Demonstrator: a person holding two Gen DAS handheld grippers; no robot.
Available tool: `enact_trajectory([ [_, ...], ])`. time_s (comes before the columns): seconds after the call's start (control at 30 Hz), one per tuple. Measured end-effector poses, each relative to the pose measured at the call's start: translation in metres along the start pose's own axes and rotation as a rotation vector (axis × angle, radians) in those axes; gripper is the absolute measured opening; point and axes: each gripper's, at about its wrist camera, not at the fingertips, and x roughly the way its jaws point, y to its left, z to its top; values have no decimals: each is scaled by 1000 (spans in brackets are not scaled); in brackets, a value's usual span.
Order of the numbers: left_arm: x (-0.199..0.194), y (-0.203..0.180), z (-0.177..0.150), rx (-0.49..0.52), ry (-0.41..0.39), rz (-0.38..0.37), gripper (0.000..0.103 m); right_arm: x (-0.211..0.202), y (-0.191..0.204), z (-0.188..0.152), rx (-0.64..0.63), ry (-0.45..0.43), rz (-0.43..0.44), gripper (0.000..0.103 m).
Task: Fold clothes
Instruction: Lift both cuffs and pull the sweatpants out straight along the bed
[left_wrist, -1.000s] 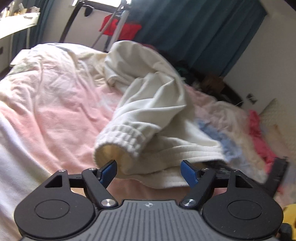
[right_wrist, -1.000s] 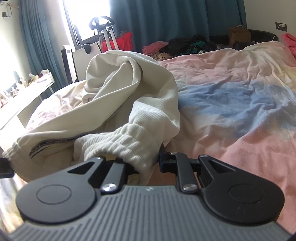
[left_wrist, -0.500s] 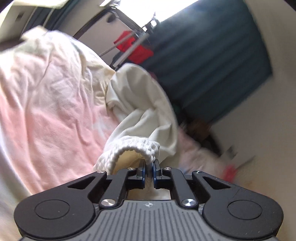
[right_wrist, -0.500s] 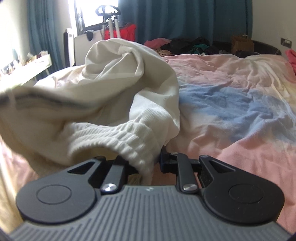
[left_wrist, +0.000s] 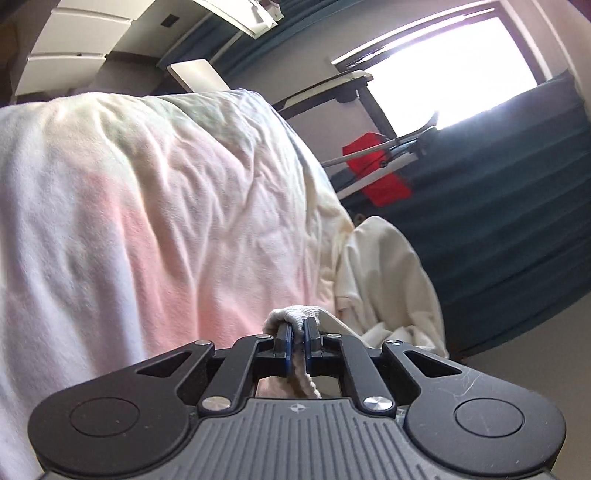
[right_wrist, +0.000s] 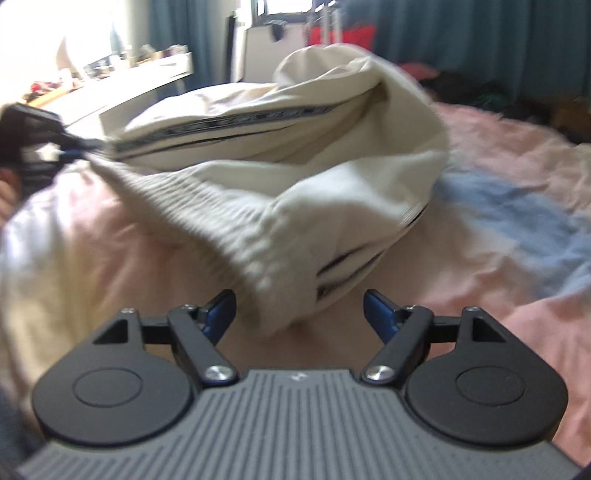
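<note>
Left wrist view: my left gripper (left_wrist: 298, 334) clamped on cream garment's (left_wrist: 384, 273) ribbed cuff (left_wrist: 295, 314). Right gripper (right_wrist: 300, 314) opening, hem (right_wrist: 266, 280) loose between its fingers. Risk: single grip drags the garment into a bunch.

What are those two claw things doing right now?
Left gripper: shut on the cream garment's ribbed cuff.
Right gripper: jaws opening, pads clear of the cream garment lying between them.

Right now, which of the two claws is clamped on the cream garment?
The left claw: it pinches the cream garment's ribbed cuff. The right claw is opening, pads off the cloth.
</note>
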Motion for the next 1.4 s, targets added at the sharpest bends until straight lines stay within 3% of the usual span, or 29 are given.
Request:
enact_trajectory([
  [0.1,0,1,-3,49,-3,29,8,-11,-9,0,100,-3,115,78],
  [0.23,-11,3,-2,58,15,7,11,-16,-40,1,403,-45,267,78],
  [0.33,-25,1,-4,109,22,-5,24,-1,-67,-8,631,-47,256,78],
  [0.4,-35,1,-4,134,12,-8,49,10,-83,-17,765,-36,253,79],
  [0.43,-40,2,-2,133,6,-15,52,14,-88,-20,819,-36,279,79],
  [0.6,-52,3,1,125,-25,-48,77,33,-86,-25,932,-31,366,79],
  [0.77,-29,-10,-8,239,22,-7,77,52,-84,-27,975,-27,392,78],
  [0.93,0,-20,-21,293,68,30,72,59,-74,-20,896,-44,387,79],
  [1.03,8,-25,-24,279,51,20,61,57,-65,-17,833,-37,361,56],
  [1.1,9,-27,-23,253,13,40,39,56,-61,-17,827,-36,350,43],
  [1.17,11,-32,-17,235,-3,73,33,52,-55,-16,851,-37,363,32],
  [1.2,11,-36,-14,237,-11,93,25,50,-53,-16,870,-38,374,30],
  [1.3,4,-50,6,266,-73,141,21,39,-21,-8,828,-42,413,27],
  [1.4,-5,-65,48,316,-136,205,17,38,29,10,727,-39,475,27],
])
